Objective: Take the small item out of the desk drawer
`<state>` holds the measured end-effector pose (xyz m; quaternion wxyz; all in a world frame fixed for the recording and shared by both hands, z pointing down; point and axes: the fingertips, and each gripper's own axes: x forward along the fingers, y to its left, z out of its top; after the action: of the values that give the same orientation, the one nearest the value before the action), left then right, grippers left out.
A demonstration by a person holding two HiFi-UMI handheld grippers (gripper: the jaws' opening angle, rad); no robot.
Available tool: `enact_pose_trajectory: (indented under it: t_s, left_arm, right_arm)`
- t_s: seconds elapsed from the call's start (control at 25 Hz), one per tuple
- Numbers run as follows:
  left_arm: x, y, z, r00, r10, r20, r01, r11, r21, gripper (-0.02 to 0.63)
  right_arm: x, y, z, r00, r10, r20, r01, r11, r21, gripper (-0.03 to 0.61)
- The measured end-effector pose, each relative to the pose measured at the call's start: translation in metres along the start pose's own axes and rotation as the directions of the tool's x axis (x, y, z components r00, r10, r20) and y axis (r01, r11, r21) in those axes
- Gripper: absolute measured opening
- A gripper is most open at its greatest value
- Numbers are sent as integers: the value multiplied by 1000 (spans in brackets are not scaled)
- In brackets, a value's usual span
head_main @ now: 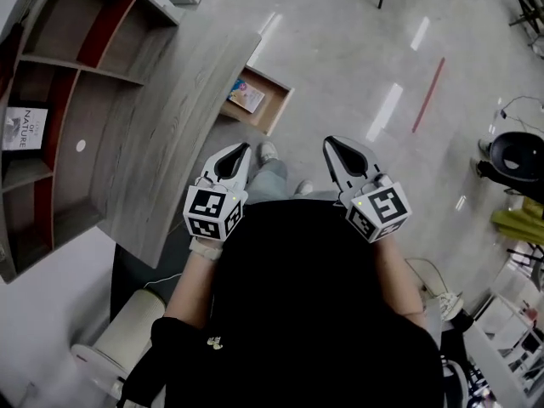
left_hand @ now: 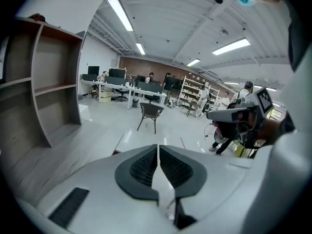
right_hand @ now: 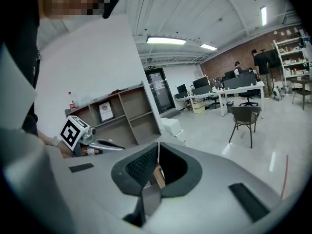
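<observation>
We are holding the left gripper (head_main: 241, 150) and the right gripper (head_main: 331, 144) side by side in front of our body, over the grey floor (head_main: 357, 49). Both are pointing toward the wooden desk drawer (head_main: 277, 109). It is standing open at the end of the desk (head_main: 178, 126). The small item (head_main: 246, 96), a flat colourful packet, is lying inside the drawer, well apart from both grippers. The jaws of each gripper are resting together, tips touching, gripping nothing.

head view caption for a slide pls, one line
Both shut and empty, the left gripper and right gripper hover short of the open drawer holding a colourful small item.
</observation>
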<state>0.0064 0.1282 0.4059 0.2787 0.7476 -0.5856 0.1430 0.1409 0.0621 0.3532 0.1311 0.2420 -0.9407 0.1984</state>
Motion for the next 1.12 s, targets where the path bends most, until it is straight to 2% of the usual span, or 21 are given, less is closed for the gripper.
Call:
enact_pose_trajectory:
  t_s: [0.28, 0.48, 0.64, 0.88, 0.96, 1.12]
  left_arm:
    - [52, 66, -17, 986, -53, -156, 45, 997, -59, 9]
    - [92, 93, -44, 965, -97, -246, 53, 982, -179, 9]
    - [115, 115, -65, 954, -43, -297, -41, 962, -271, 11]
    - [151, 136, -96, 931, 56, -361, -183, 927, -328, 34]
    - [164, 146, -110, 921, 88, -379, -232, 906, -354, 34]
    - [185, 157, -135, 897, 125, -423, -318, 848, -424, 66]
  right_arm:
    - [70, -10, 8, 995, -65, -70, 65, 998, -3, -2]
    - [92, -22, 12, 987, -120, -105, 118, 993, -25, -2]
    - [94, -34, 8, 979, -153, -133, 155, 988, -1, -2]
    - [105, -54, 0, 973, -132, -191, 141, 990, 29, -2]
    - [109, -60, -1, 971, -117, -210, 123, 992, 18, -2]
    - [107, -75, -3, 966, -101, -237, 110, 994, 24, -2]
